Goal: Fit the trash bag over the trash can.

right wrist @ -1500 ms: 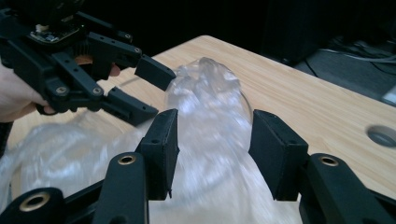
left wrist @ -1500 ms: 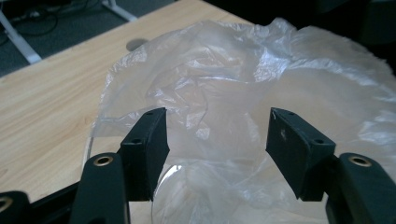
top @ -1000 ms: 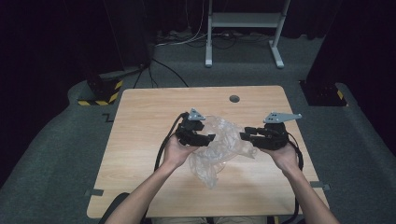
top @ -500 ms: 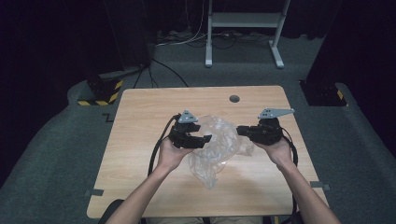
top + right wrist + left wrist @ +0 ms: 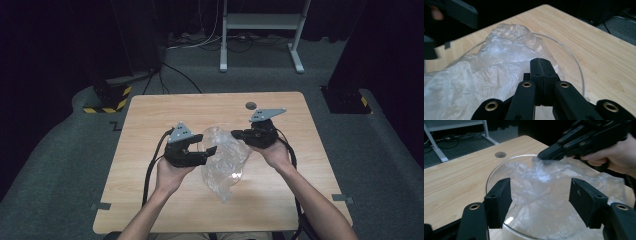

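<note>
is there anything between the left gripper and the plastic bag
Nothing visible. The left gripper stands open with the clear plastic bag right ahead between its jaws; the right gripper pinches the bag's far side.

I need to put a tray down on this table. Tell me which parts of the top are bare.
The wooden table is bare along its far edge around the round hole, down its left side, and across the near edge. The middle is crowded: the clear plastic bag over the glass bowl lies between the left gripper and the right gripper.
</note>
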### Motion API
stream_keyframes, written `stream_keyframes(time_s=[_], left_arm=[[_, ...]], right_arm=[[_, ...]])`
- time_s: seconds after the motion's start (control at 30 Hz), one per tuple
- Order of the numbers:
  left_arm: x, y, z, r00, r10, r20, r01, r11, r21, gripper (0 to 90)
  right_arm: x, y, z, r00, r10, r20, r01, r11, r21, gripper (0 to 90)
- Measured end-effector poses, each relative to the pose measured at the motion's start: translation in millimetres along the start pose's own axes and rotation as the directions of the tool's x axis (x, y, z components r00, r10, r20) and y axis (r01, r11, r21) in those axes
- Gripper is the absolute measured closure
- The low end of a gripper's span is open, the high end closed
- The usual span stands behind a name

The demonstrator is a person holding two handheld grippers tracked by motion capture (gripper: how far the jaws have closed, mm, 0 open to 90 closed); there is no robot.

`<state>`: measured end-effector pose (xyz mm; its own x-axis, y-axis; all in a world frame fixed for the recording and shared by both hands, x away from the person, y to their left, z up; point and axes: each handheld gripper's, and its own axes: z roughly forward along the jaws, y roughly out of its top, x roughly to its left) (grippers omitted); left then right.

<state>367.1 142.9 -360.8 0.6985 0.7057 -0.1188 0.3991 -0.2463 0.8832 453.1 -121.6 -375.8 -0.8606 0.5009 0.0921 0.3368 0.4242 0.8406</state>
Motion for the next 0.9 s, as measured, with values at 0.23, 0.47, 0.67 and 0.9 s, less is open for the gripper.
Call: stream_keyframes(time_s=[0.23,0.47,0.67,0.9], left_arm=[[-2.4,-5.9,-11.3,0.9997,-0.001,-0.024,0.002,1.0,0.005,33.7],[-7.5,-7.6,-8.6,0.9998,0.012,-0.014,-0.012,0.9998,0.017,34.0],[-11.1,-7.8,6.9,0.9993,0.036,0.004,-0.036,0.9972,0.065,38.2],[-6.4,-4.6,24.2,0.9972,0.055,0.052,-0.06,0.992,0.111,68.7]], right_arm=[[7.4,7.8,26.6,0.9988,-0.047,-0.011,0.048,0.997,0.067,89.8],[17.6,12.4,37.4,0.9964,-0.076,-0.038,0.078,0.994,0.073,89.7],[24.2,14.1,30.3,0.9959,-0.078,-0.046,0.08,0.996,0.044,89.6],[26.2,7.8,16.6,0.9976,-0.063,-0.03,0.064,0.998,0.015,81.4]])
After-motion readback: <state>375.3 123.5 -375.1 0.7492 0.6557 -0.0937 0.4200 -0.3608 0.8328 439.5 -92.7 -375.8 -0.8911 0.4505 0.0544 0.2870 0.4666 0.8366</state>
